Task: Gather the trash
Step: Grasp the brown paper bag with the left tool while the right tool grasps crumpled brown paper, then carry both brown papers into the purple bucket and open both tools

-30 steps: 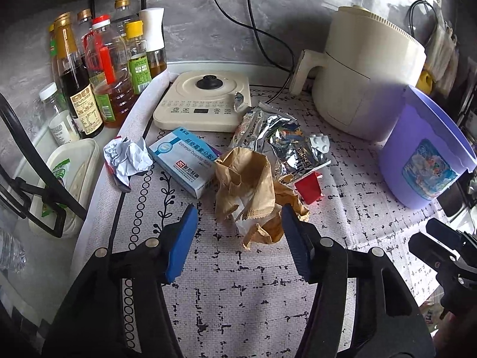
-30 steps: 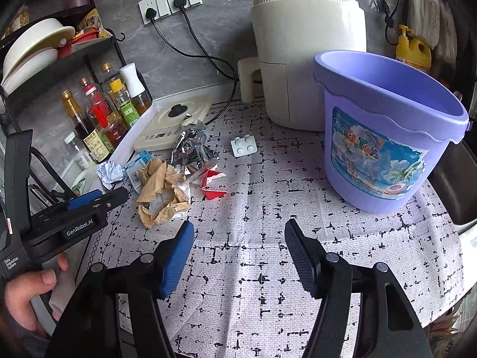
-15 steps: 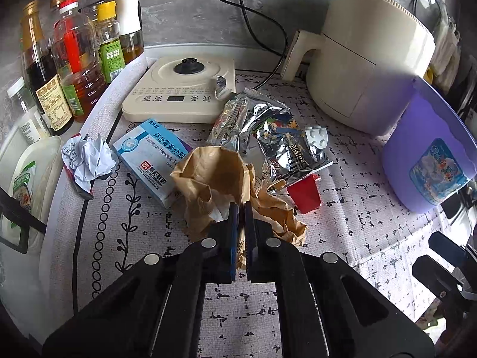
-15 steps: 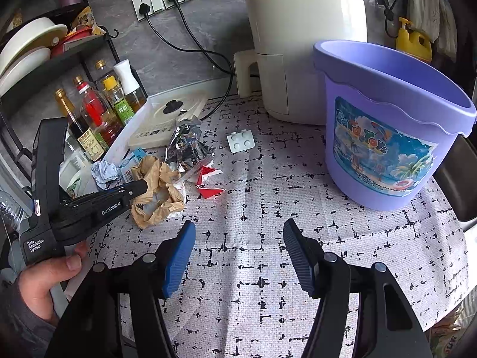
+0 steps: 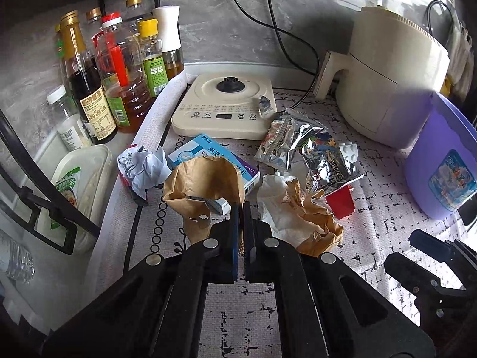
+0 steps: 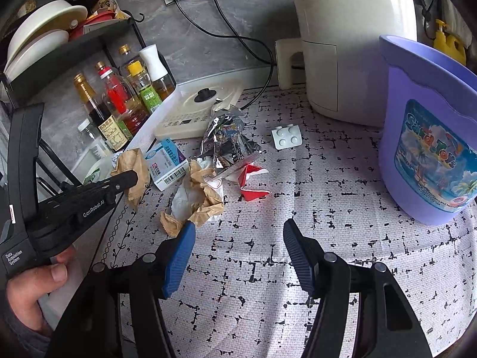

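Note:
My left gripper (image 5: 241, 205) is shut on a brown paper bag (image 5: 202, 185), which stands up off the tablecloth; the right wrist view shows the bag (image 6: 132, 164) hanging from that gripper's tip. More crumpled brown and white paper (image 5: 307, 223) lies just right of it. Beyond lie foil wrappers (image 5: 301, 146), a red carton scrap (image 5: 340, 203), a blue medicine box (image 6: 167, 164), a white paper ball (image 5: 143, 170) and a white blister (image 6: 286, 138). My right gripper (image 6: 238, 232) hangs open over bare cloth, near the crumpled paper (image 6: 205, 205). A purple bucket (image 6: 426, 137) stands at the right.
Sauce and oil bottles (image 5: 119, 68) line the left wall beside a black rack (image 6: 74, 44) with dishes. A cream induction cooker (image 5: 226, 107) and a white air fryer (image 5: 393, 83) stand at the back, with cables behind. A person's hand (image 6: 26, 292) holds the left gripper.
The left gripper went forward and shut on the brown paper bag, which now stands raised. The right gripper, still open, came closer to the trash pile.

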Demonstrator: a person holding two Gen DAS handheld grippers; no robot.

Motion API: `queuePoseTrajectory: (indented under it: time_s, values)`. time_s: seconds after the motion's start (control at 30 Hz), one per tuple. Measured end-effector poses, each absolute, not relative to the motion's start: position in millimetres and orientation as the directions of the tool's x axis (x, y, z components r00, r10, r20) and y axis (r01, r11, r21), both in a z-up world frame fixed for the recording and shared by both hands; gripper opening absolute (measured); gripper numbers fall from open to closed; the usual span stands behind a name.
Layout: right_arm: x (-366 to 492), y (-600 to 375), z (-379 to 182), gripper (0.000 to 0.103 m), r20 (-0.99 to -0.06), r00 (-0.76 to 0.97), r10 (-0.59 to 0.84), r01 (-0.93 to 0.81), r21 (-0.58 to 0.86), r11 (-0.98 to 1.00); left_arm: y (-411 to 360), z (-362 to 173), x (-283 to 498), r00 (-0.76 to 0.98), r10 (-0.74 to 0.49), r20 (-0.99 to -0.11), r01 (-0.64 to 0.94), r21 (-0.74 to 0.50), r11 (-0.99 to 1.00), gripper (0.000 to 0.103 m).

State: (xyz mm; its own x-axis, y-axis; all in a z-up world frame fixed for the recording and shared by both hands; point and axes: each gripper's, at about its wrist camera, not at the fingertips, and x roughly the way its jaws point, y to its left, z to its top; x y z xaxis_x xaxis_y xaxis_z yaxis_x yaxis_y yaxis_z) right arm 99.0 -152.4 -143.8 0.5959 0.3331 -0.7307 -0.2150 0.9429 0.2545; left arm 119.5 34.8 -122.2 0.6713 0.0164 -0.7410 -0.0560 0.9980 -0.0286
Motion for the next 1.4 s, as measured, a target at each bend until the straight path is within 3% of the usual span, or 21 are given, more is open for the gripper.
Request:
queuePoseTrajectory:
  time_s: [0.5, 0.57, 0.63, 0.73, 1.4]
  values:
    - [140.9, -125.3, -179.2, 0.055, -0.731, 0.530, 0.430, -0.253, 0.348, 0.903, 40.5, -135.4, 129.4, 0.680, 0.050, -0.731, -0.084, -0.010, 0.996, 0.003]
    - [144.5, -119.2, -182.9, 0.050, -0.730, 0.515, 0.450, -0.266, 0.363, 0.893, 39.3, -137.4, 130.2, 0.685, 0.050, -0.727, -0.081, -0.008, 0.997, 0.003]
    - [146.5, -116.0, -185.5, 0.031, -0.735, 0.497, 0.462, -0.269, 0.376, 0.887, 38.0, -139.8, 131.6, 0.678, 0.054, -0.733, -0.080, -0.001, 0.997, 0.003]
    - [141.8, -118.1, -179.2, 0.026, -0.719, 0.518, 0.463, -0.262, 0.382, 0.886, 35.1, -135.7, 131.0, 0.681, 0.057, -0.730, -0.081, 0.003, 0.997, 0.003]
    - [111.4, -188.4, -69.5, 0.026, -0.590, 0.719, 0.367, -0.209, 0.321, 0.924, -33.3, -38.2, 134.6, 0.790, -0.081, -0.607, 0.093, -0.011, 0.996, 0.004]
